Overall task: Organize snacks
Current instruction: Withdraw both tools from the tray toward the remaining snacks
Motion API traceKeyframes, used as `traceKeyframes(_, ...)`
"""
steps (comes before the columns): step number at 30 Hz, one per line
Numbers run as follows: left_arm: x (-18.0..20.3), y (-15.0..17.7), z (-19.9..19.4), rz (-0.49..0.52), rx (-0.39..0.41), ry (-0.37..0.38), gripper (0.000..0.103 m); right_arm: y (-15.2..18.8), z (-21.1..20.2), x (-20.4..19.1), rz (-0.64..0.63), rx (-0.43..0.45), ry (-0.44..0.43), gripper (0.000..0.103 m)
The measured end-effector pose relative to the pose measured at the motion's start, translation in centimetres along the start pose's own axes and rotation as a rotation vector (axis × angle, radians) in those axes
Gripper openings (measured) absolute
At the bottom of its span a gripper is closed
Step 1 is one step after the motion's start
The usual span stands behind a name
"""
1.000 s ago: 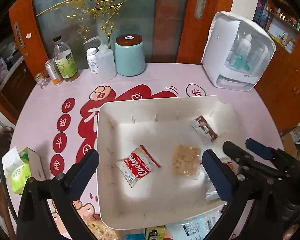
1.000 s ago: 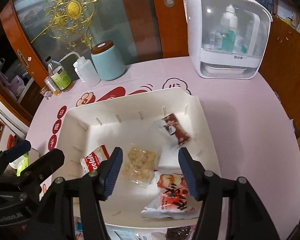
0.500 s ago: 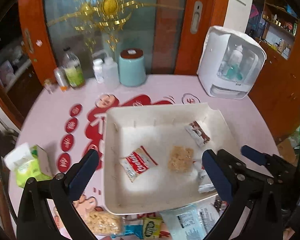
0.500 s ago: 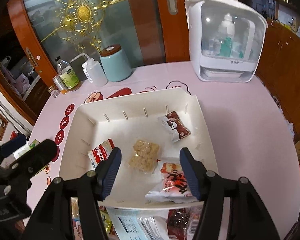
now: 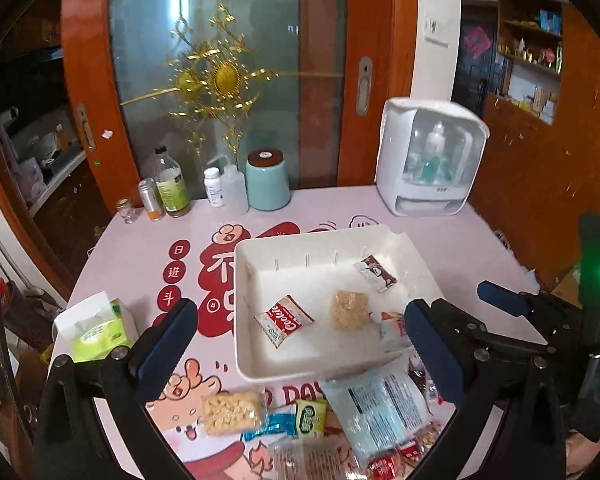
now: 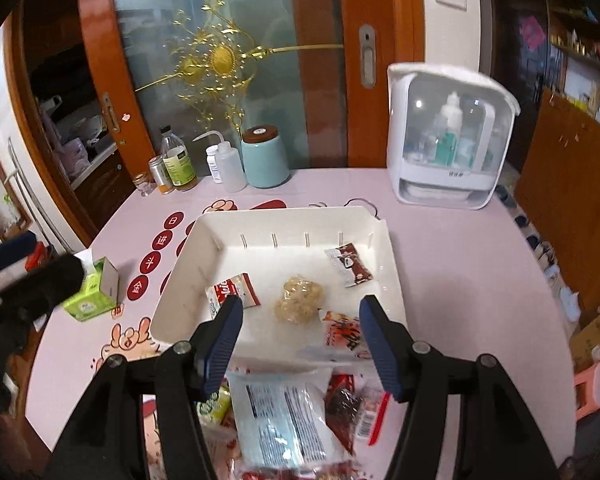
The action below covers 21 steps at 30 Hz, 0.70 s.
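A white tray (image 5: pixel 241 300) lies on the pink table and holds several packets. They are a red-and-white cookie packet (image 5: pixel 284 320), a clear-wrapped rice cake (image 5: pixel 349 309), a brown packet (image 5: pixel 375 273) and a red-and-white packet (image 5: pixel 392 326). My left gripper (image 5: pixel 300 346) hangs open above the tray's near edge, with nothing between its jaws. In the right wrist view the right gripper (image 6: pixel 300 334) is also open and empty over the tray's (image 6: pixel 180 276) front rim. A loose pile lies in front of the tray, with a pale blue bag (image 6: pixel 280 412), a dark red packet (image 6: pixel 344 406), a puffed snack packet (image 5: pixel 230 410) and a green packet (image 5: pixel 310 418).
A green tissue box (image 5: pixel 96 326) sits at the table's left edge. Along the back stand a teal canister (image 5: pixel 267 180), several bottles (image 5: pixel 172 188) and a white appliance (image 5: pixel 432 160). A glass door is behind them. The table drops off at the right.
Both grippers rose and pulled back from the tray, still open. The tray now looks smaller, and the loose snack pile in front of it has come into view.
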<state>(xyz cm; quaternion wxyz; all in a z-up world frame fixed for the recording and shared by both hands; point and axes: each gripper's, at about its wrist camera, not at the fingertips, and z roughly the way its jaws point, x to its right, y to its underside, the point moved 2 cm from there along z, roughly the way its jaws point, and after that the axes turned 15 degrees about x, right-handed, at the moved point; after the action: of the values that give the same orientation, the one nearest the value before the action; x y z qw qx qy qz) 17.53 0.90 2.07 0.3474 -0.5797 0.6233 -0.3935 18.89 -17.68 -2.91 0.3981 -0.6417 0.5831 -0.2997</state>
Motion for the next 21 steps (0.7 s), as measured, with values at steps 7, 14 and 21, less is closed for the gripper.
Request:
traceKeyframes(7, -2.9, 0.6, -7.2, -0.053, 0.074, -0.084, 0.102, 1.1, -4.1, -2.2, -0.053, 0.023, -0.128, 0.061)
traceKeyframes(14, -6.9, 6.1, -11.2, -0.15, 0.054, -0.314, 0.102, 4.4, -4.8, -4.9, -0.063, -0.064, -0.246, 0.061)
traceKeyframes(21, -9.4, 15.3, -11.2, -0.261, -0.049, -0.457, 0.102, 10.4, -2.2, -7.5, -0.036, -0.226, -0.295, 0.076)
